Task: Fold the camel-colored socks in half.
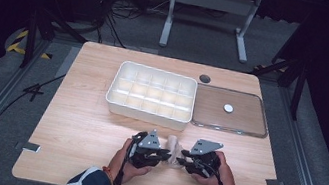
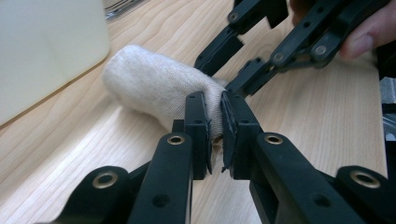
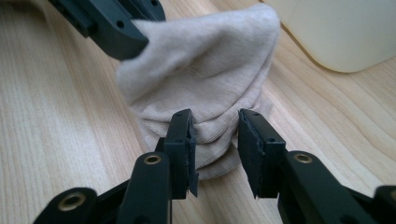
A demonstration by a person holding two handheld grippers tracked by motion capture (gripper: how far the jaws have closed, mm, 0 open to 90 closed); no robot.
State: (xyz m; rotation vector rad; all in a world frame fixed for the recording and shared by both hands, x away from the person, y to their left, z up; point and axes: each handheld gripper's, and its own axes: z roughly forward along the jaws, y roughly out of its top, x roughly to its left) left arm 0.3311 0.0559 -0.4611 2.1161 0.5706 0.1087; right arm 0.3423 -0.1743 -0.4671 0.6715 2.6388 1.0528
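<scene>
Near the table's front edge, the left gripper (image 2: 215,119) is clamped on a fold of the beige sock (image 2: 154,86), while the right gripper (image 3: 215,135) stands apart around its other end. Behind them sits the white divided box (image 1: 152,93), with its clear lid (image 1: 230,111) alongside.

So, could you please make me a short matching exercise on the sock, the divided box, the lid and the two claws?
Things:
1. sock
2. divided box
3. clear lid
4. left claw

States or places:
A. white, with empty compartments
B. lying flat to the right of the box
C. beige, between the two claws
D. clamped on a fold of fabric

Pairs: 1-C, 2-A, 3-B, 4-D. The right claw stands open around the sock.
</scene>
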